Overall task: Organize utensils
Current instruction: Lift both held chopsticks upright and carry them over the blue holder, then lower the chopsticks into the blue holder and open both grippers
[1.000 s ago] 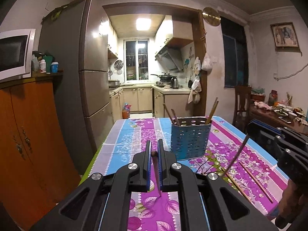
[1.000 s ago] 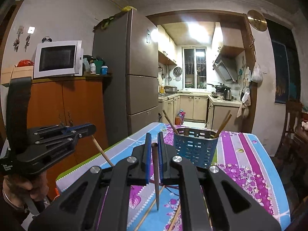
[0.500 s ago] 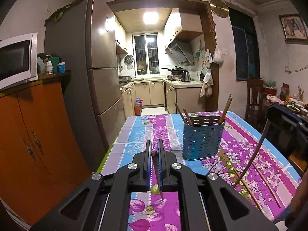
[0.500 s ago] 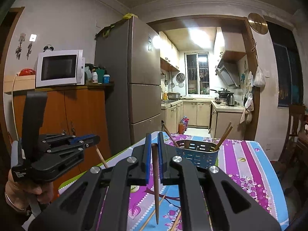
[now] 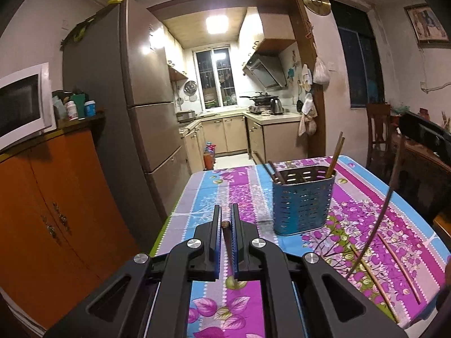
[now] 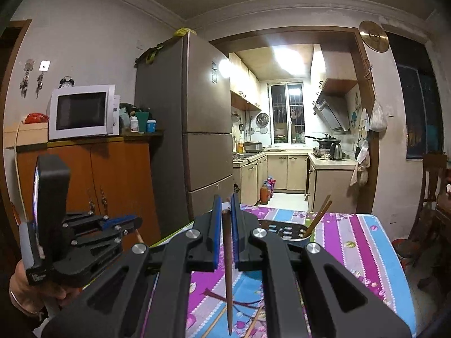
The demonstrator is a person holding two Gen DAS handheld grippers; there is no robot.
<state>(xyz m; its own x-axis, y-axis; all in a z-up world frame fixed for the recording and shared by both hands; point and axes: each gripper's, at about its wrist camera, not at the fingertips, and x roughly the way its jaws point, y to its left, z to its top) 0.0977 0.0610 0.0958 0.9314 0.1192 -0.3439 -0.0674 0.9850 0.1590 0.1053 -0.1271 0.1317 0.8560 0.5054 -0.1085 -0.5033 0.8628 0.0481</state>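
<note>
Dim yellow light fills a dining corner that opens onto a kitchen, where a counter (image 5: 242, 186) under a purple, blue and white flowered cloth carries a blue perforated metal utensil holder (image 5: 303, 200) near its far middle, with several brown wooden chopsticks (image 5: 335, 152) already leaning out of its compartments. Two more loose wooden chopsticks (image 5: 397, 264) lie flat on the cloth on the near side of the holder, not yet sorted. The left gripper (image 5: 225, 222) has its fingers pinched nearly together on one dark wooden chopstick (image 5: 229, 250), gripped near its thick end so the point hangs down. The right gripper (image 6: 225, 211) is closed the same way on another dark chopstick (image 6: 229, 270), which also hangs tip-down, probably so each can drop straight into a compartment. Both grippers are above the counter, short of the holder. A steel refrigerator (image 6: 203, 129) and an orange wooden cabinet (image 5: 50, 211) stand to the left.
</note>
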